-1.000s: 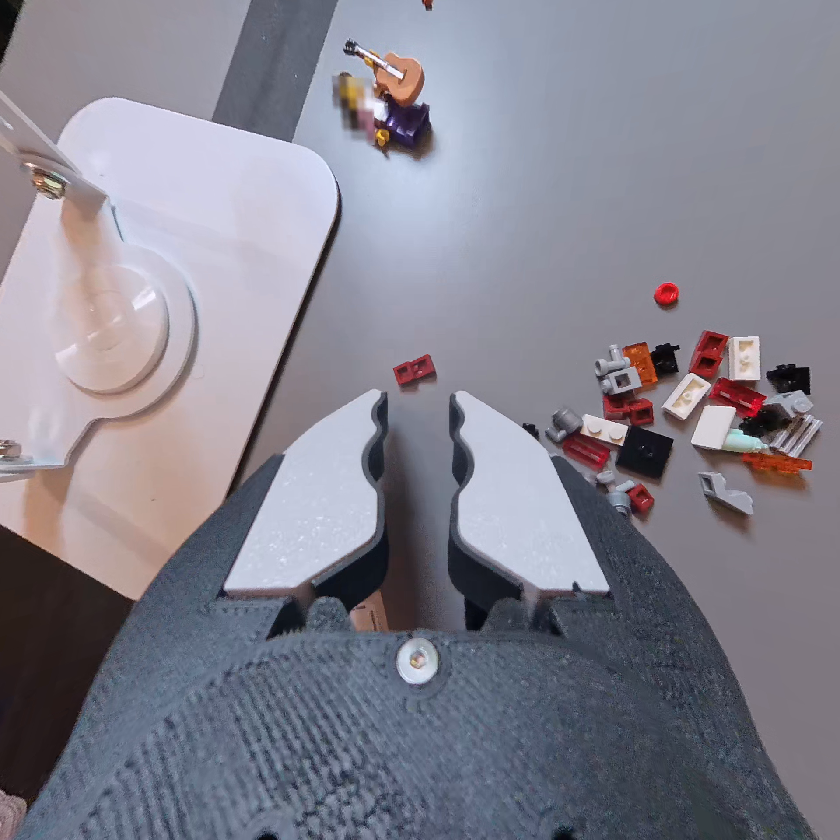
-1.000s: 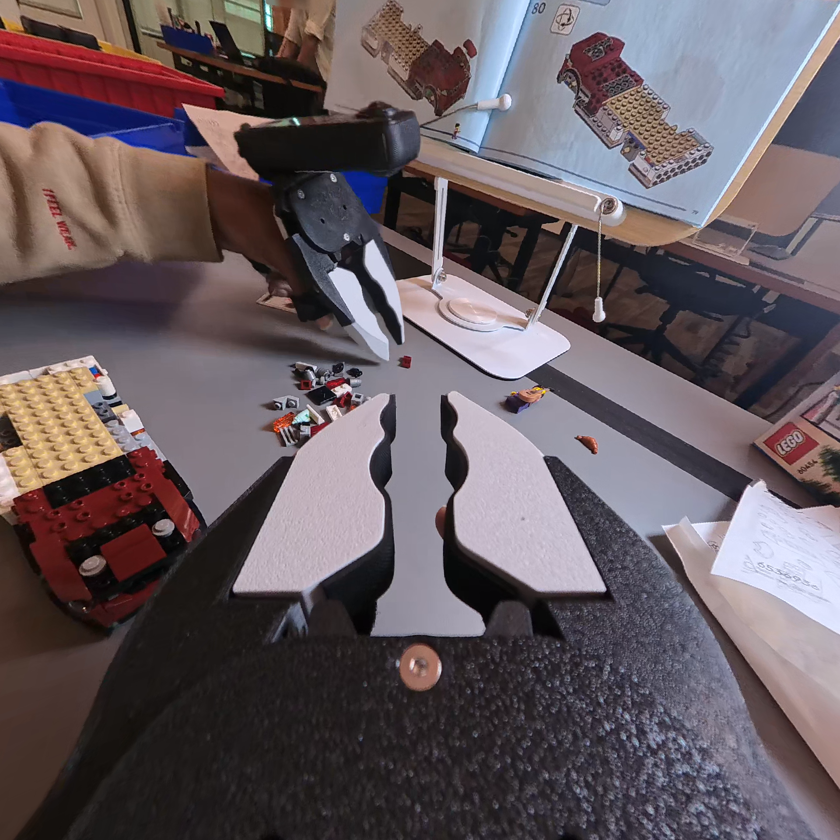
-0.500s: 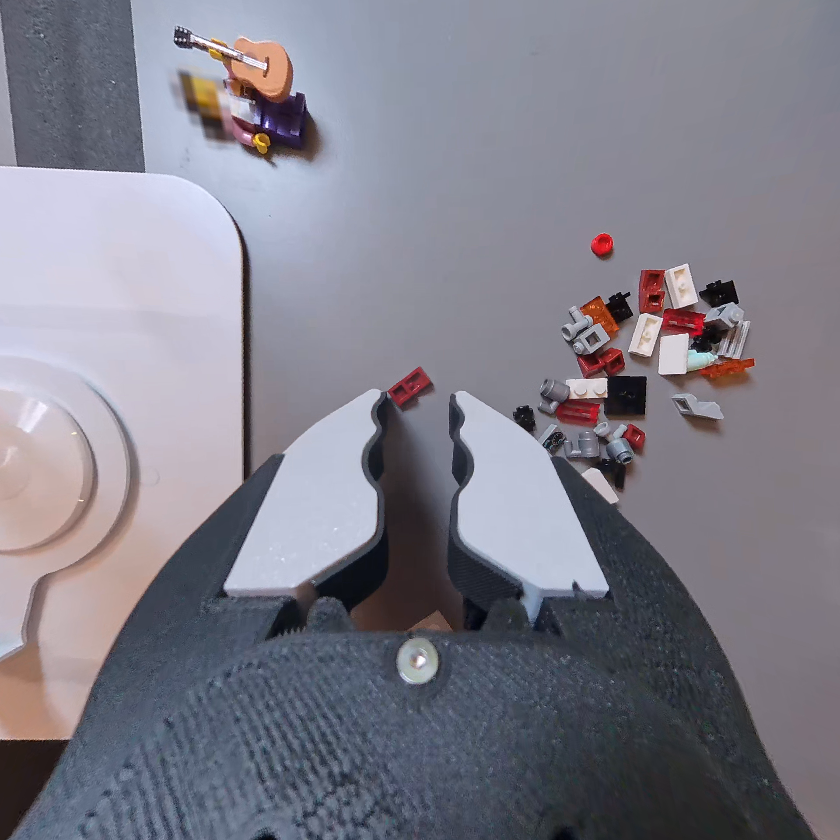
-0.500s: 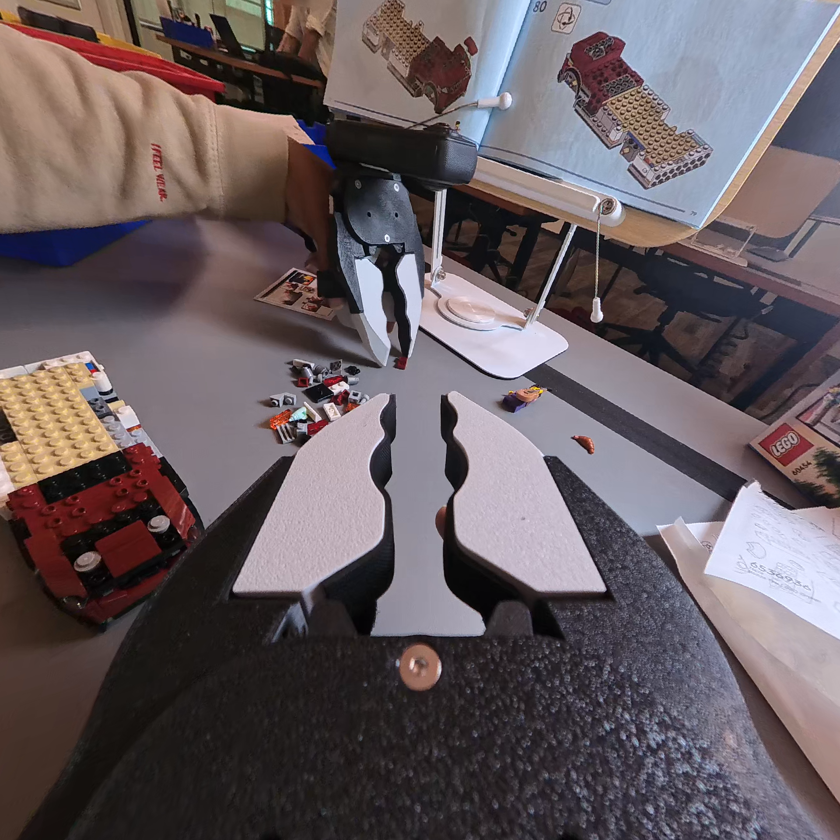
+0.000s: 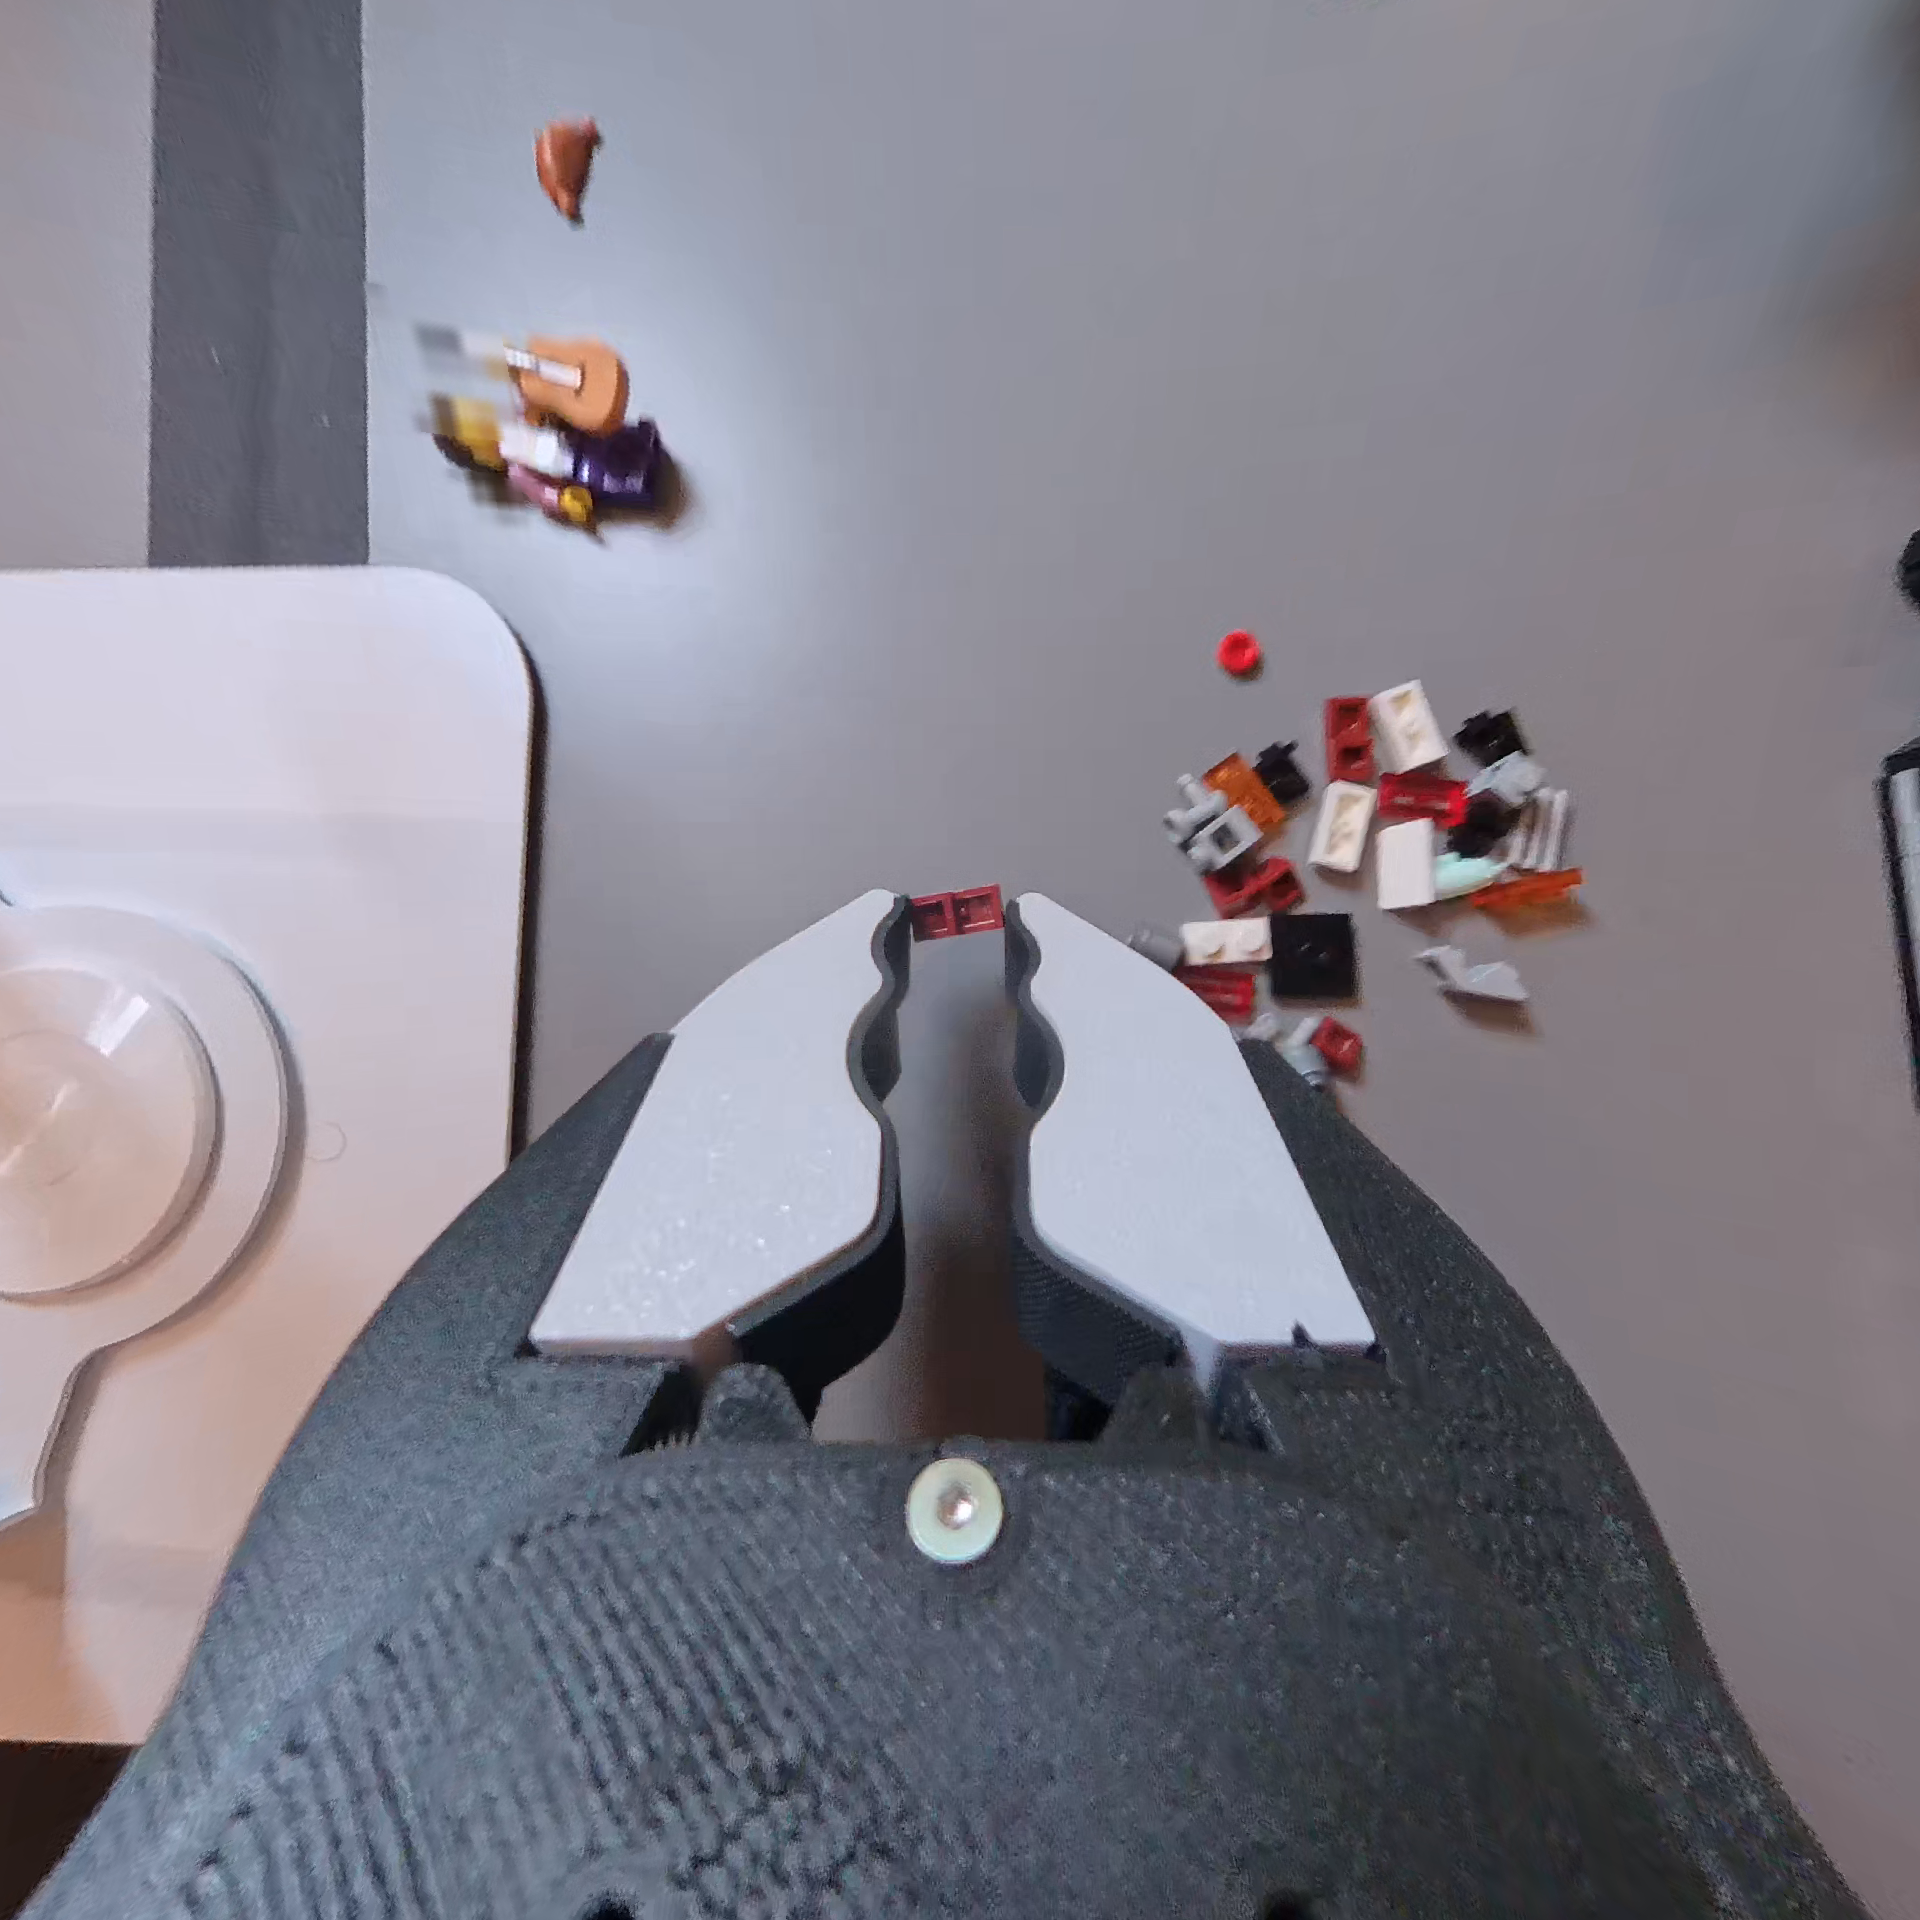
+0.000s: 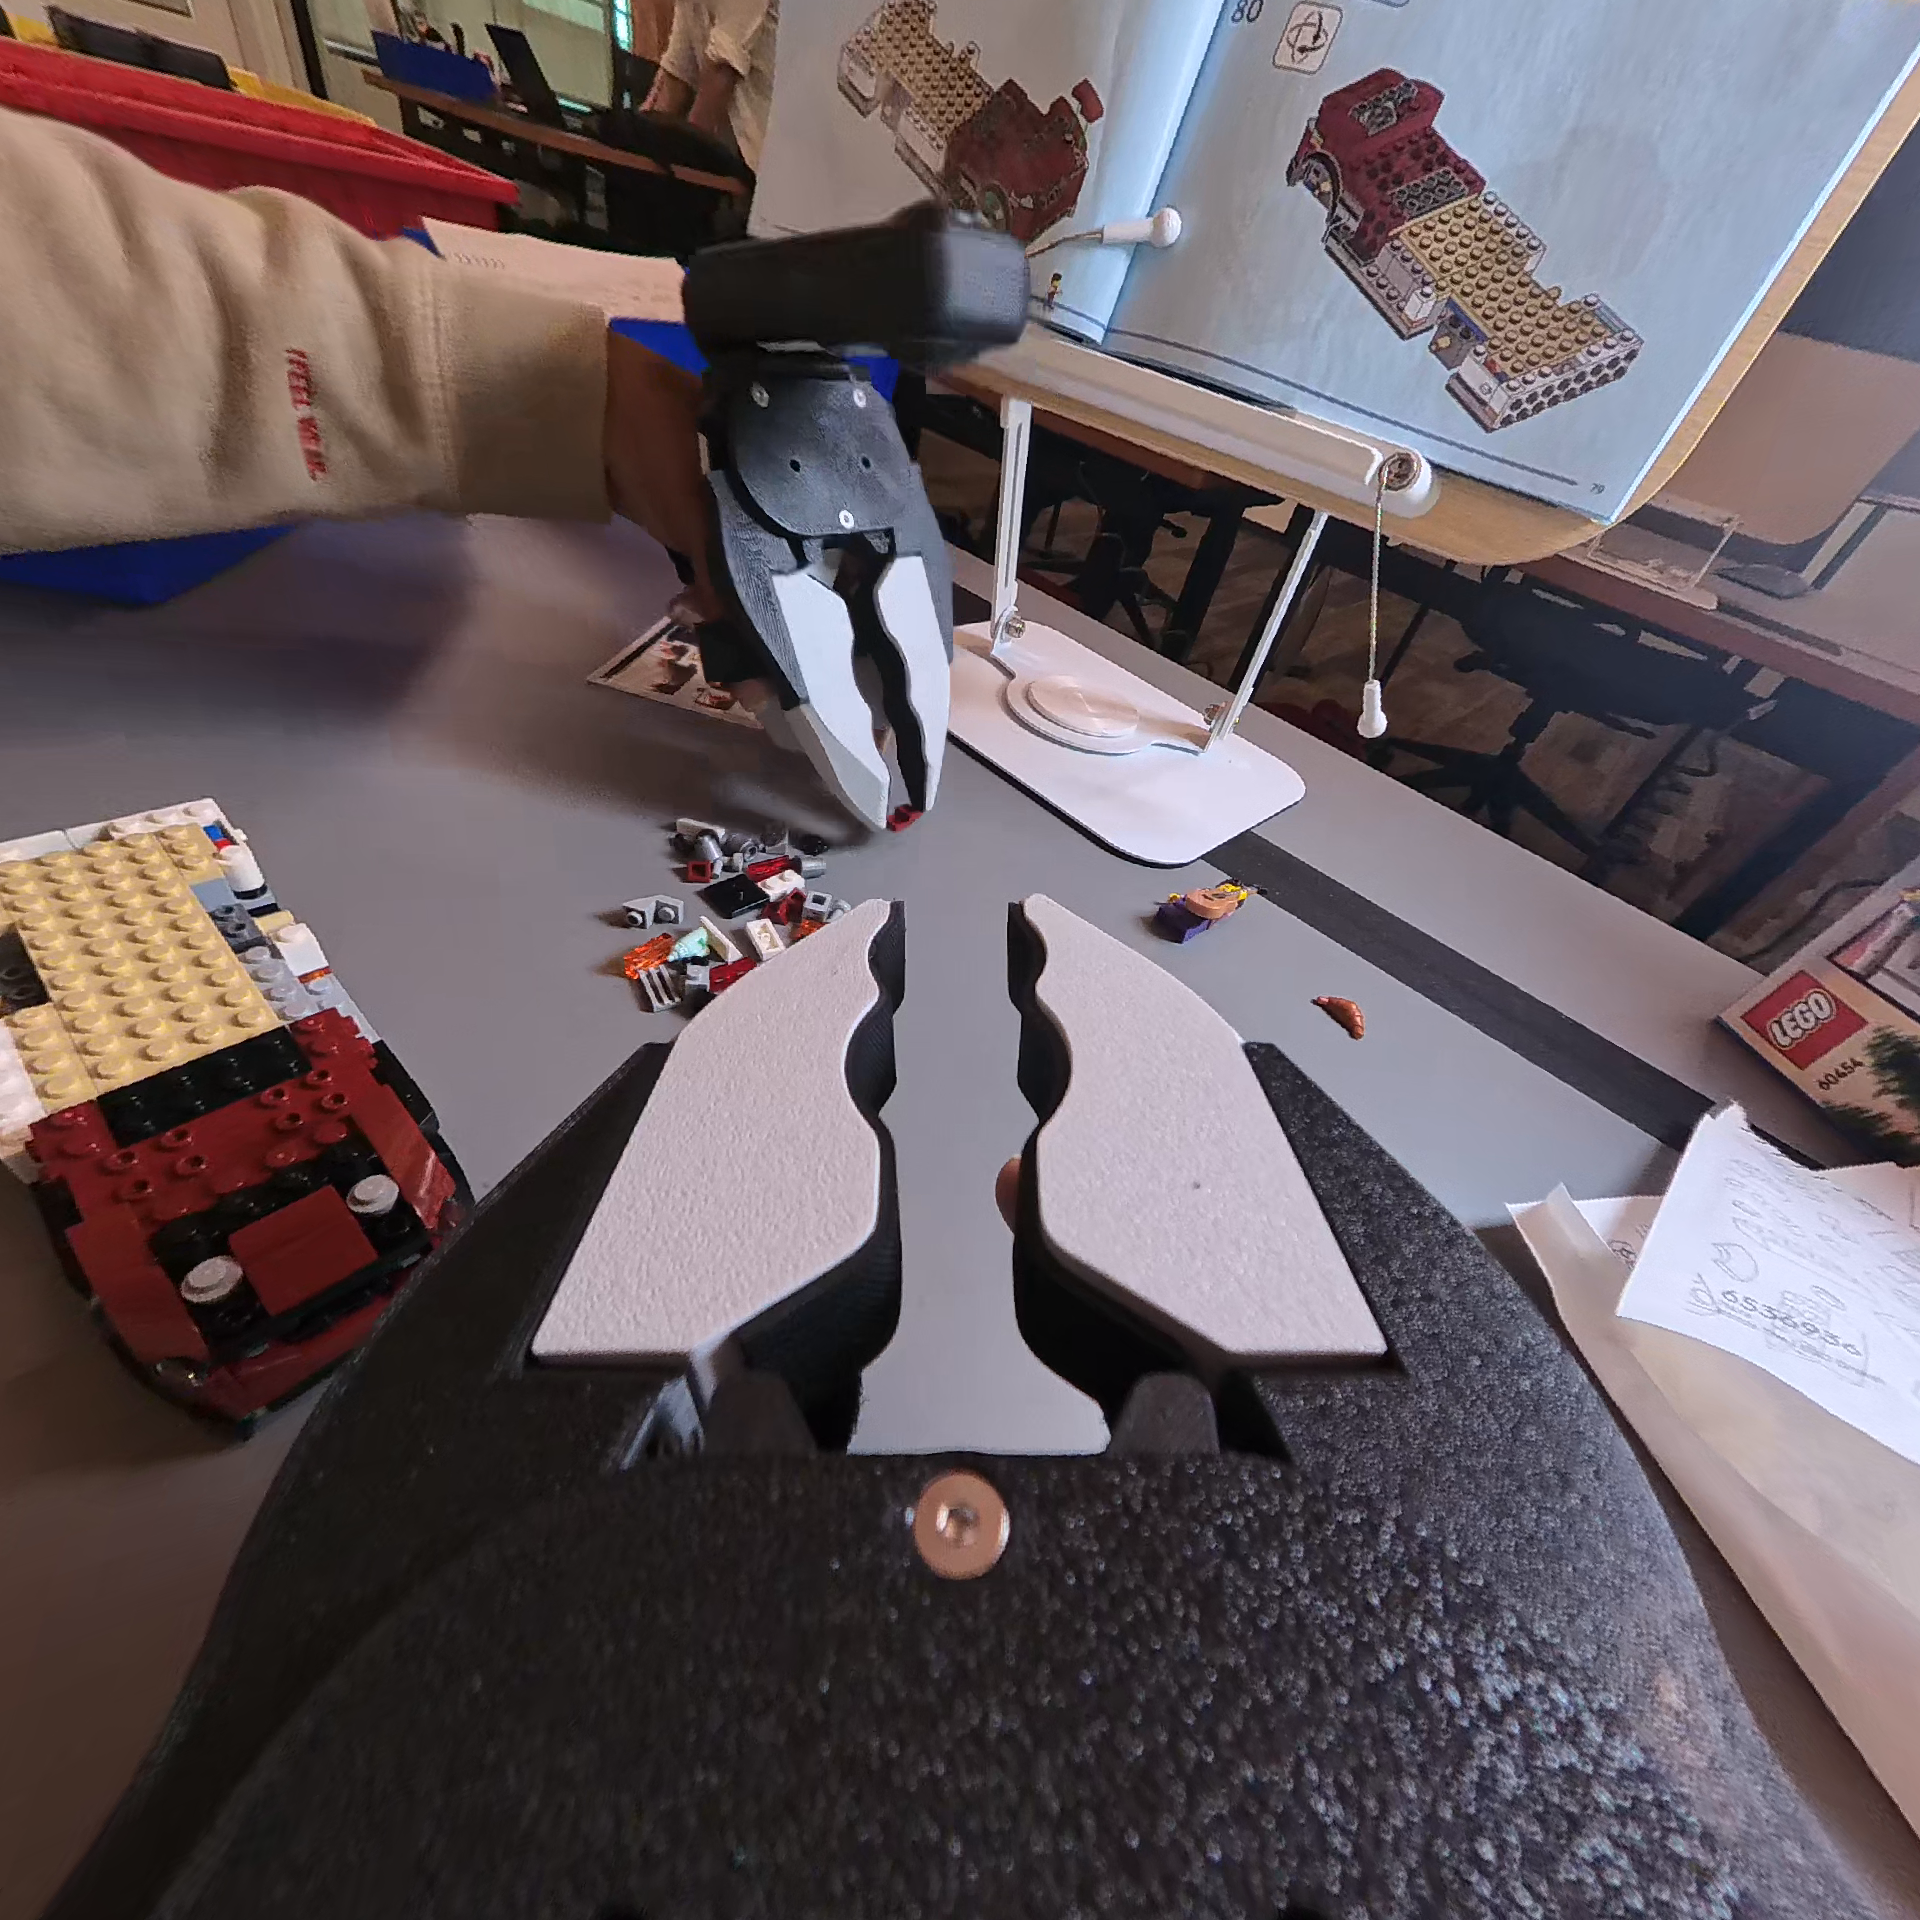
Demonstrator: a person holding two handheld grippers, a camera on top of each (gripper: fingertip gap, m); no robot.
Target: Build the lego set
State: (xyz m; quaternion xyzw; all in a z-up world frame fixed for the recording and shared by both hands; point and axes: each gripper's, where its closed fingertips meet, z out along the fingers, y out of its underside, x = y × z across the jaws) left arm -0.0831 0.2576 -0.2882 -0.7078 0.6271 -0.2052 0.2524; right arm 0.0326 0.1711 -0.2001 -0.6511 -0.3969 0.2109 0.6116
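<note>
Two fingers point(image 5: 878, 925) of left gripper point(image 5: 957, 920) pinching small dark red brick point(image 5: 957, 914) lengthwise, just left of loose brick pile point(image 5: 1382, 842); right gripper point(image 6: 956, 914) open, holding nothing, nearer.

My left wrist cam looks almost straight down along its fingers, close over the grey surface point(image 5: 1143, 312). My right wrist cam sits low and farther back, facing level across the surface toward the white stand base point(image 6: 1132, 748) and the room behind. Both views share the loose brick pile point(image 5: 1382, 831) point(image 6: 727, 904), the stand base point(image 5: 260, 831), and the small figure with a guitar point(image 5: 571, 416) point(image 6: 1205, 906). The right view also catches the left hand-held gripper point(image 6: 902, 816) from outside.
</note>
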